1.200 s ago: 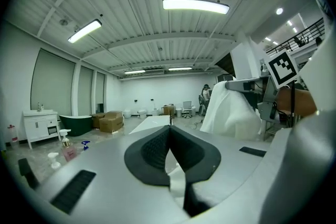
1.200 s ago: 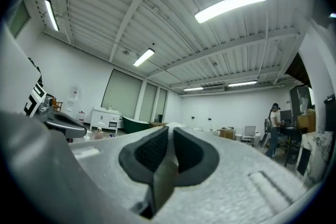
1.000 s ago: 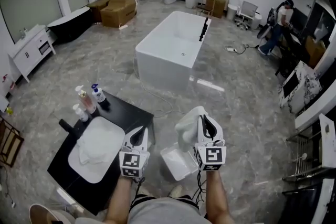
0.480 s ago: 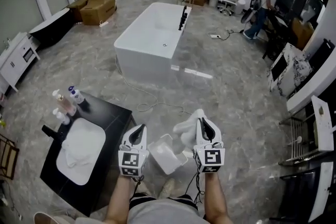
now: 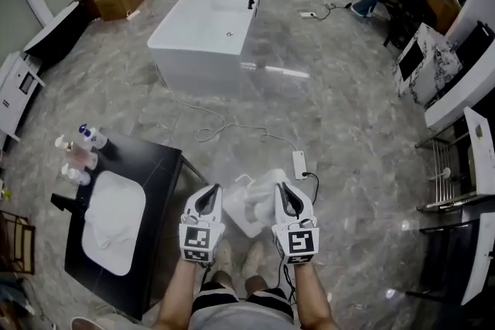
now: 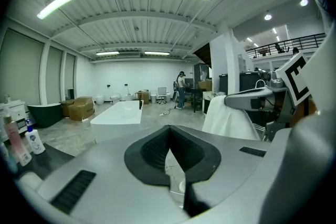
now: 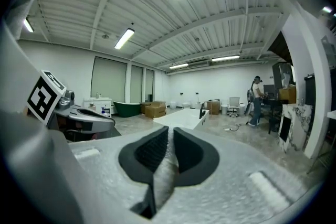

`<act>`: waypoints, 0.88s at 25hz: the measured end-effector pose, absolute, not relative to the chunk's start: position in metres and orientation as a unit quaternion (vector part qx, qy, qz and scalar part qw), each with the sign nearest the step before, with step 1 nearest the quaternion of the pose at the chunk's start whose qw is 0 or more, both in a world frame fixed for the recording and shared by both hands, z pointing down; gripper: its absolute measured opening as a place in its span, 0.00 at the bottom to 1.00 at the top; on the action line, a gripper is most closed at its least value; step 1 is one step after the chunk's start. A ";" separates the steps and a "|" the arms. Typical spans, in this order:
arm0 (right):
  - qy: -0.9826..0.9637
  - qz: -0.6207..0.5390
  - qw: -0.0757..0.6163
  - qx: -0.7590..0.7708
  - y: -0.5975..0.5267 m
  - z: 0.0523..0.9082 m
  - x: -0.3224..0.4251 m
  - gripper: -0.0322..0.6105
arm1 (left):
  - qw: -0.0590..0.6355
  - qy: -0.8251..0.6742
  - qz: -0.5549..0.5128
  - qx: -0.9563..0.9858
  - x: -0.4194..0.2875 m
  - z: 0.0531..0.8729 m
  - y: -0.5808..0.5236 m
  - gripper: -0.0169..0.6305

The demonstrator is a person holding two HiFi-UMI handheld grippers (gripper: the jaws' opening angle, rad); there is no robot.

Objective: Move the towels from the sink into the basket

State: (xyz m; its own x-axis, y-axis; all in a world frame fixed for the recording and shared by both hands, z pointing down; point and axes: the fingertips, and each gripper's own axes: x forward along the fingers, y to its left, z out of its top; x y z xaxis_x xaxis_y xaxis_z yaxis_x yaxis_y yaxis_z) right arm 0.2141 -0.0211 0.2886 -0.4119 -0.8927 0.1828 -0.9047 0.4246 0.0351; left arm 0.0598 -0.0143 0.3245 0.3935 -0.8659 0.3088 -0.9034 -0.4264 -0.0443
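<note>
Above basket (image 5: 241, 223), right gripper (image 5: 284, 189) level, clamping towel (image 5: 261, 194), left gripper (image 5: 207, 195) alongside

The sink (image 5: 114, 220) sits in the bench (image 5: 157, 183) at the left, with bottles (image 5: 77, 154) behind it. The basket (image 5: 246, 222) stands on the floor (image 5: 332, 120) right of the bench, and the bathtub (image 5: 205, 19) is far behind.

left gripper (image 6: 168, 131): jaws together, empty | towel (image 6: 229, 119): hanging, right

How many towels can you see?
2: one towel lies in the sink; a second towel hangs from the right gripper over the basket. More may hide inside the basket.
</note>
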 end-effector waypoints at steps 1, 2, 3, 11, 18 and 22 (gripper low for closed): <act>-0.839 0.040 0.093 0.535 -0.023 0.300 0.212 0.09 | 0.069 -0.528 0.148 0.834 0.060 0.334 -0.017 0.04; -0.839 0.045 0.098 0.534 -0.026 0.311 0.209 0.09 | 0.073 -0.524 0.151 0.835 0.060 0.344 -0.020 0.04; -0.839 0.050 0.102 0.532 -0.028 0.322 0.207 0.09 | 0.078 -0.521 0.155 0.836 0.060 0.354 -0.022 0.04; -0.830 0.094 0.137 0.532 -0.046 0.425 0.197 0.09 | 0.116 -0.498 0.188 0.839 0.054 0.449 -0.036 0.04; -0.828 0.126 0.166 0.521 -0.066 0.528 0.185 0.09 | 0.157 -0.497 0.202 0.829 0.045 0.540 -0.047 0.04; -0.830 0.142 0.187 0.505 -0.074 0.591 0.176 0.09 | 0.179 -0.500 0.208 0.822 0.039 0.592 -0.054 0.04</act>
State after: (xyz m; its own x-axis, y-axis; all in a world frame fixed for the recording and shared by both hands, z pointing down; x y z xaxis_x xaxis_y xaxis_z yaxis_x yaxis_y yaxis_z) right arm 0.1763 -0.0739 0.5910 -0.4191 -0.7859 0.4547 -0.8925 0.4485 -0.0475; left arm 0.0386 -0.0536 0.5921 0.4141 -0.7465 0.5209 -0.8955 -0.4368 0.0858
